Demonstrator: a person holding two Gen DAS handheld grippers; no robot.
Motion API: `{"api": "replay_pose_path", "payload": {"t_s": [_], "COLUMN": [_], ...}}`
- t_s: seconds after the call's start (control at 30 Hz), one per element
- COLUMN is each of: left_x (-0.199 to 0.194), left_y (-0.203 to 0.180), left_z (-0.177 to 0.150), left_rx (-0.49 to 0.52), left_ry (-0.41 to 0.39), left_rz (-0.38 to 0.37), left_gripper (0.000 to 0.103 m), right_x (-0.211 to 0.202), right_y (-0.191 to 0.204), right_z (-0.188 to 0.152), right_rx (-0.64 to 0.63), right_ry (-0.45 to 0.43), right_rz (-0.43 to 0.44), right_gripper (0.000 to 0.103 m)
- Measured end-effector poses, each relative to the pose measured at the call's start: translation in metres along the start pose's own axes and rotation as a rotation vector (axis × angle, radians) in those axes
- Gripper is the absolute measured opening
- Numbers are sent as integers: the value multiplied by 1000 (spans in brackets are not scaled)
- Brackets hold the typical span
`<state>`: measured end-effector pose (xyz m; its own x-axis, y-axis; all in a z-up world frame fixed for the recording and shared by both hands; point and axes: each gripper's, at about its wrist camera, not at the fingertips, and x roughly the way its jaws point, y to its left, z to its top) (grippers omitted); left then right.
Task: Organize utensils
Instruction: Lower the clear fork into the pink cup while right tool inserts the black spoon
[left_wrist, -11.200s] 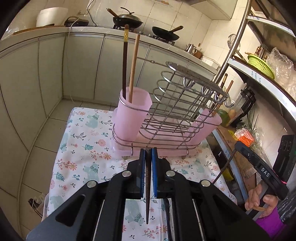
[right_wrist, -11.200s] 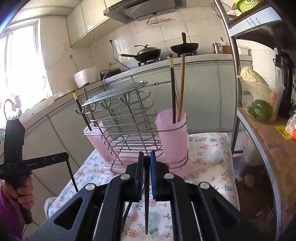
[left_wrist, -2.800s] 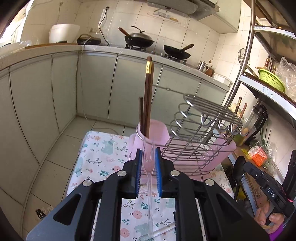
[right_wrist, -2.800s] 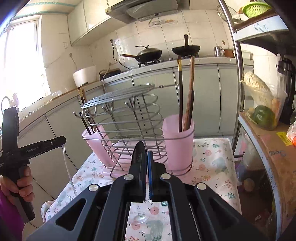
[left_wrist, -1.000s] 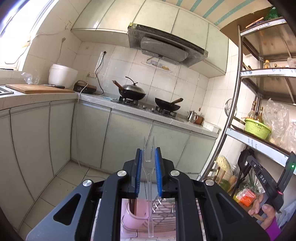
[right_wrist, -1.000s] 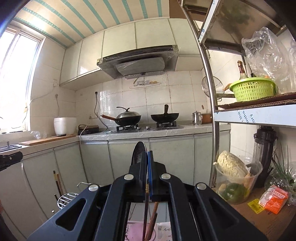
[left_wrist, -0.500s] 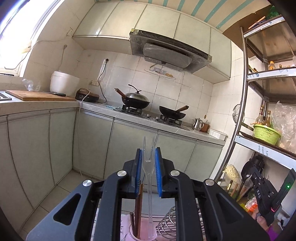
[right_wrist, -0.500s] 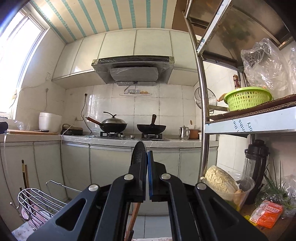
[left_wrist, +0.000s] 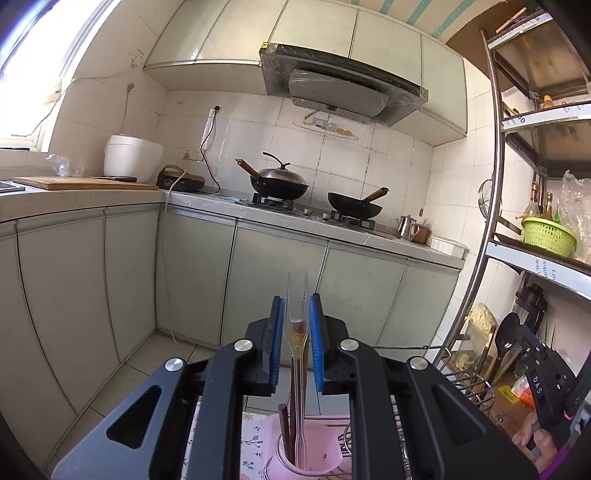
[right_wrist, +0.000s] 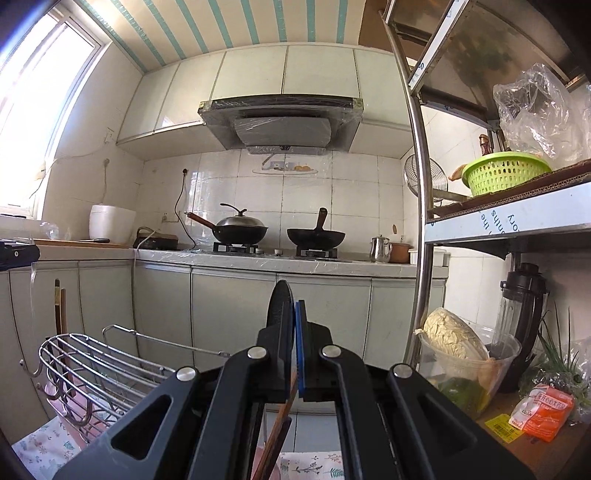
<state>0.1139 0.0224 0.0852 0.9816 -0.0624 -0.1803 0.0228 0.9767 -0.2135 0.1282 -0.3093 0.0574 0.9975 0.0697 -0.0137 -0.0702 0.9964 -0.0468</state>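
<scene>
Clear plastic utensil is clamped upright between the narrow jaws of the left gripper; its lower end reaches into the pink cup at 6 o'clock, beside the chopsticks. Right gripper jaws are closed, apparently empty. Wire rack sits at 8 o'clock.
</scene>
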Motion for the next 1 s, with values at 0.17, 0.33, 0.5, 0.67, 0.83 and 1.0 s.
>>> {"api": "replay_pose_path", "payload": {"t_s": [0.17, 0.33, 0.5, 0.67, 0.83, 1.0], "left_x": [4, 11, 17, 22, 24, 23], "left_y": [3, 5, 6, 10, 15, 21], "left_z": [-15, -36, -54, -65, -65, -66], "left_rx": [-15, -20, -21, -33, -47, -77], "left_ry": [42, 98, 149, 176, 185, 207], "left_rz": [-6, -3, 2, 24, 50, 39], "left_gripper": [13, 13, 13, 13, 15, 36], "right_x": [-4, -8, -10, -13, -9, -8], "right_y": [2, 2, 2, -1, -3, -1], "right_z": [-14, -31, -42, -45, -44, -47], "right_rx": [29, 59, 71, 93, 87, 91], "right_ry": [66, 134, 168, 177, 205, 232], "right_rz": [26, 43, 48, 48, 67, 86], "right_gripper": [2, 2, 2, 2, 3, 12]}}
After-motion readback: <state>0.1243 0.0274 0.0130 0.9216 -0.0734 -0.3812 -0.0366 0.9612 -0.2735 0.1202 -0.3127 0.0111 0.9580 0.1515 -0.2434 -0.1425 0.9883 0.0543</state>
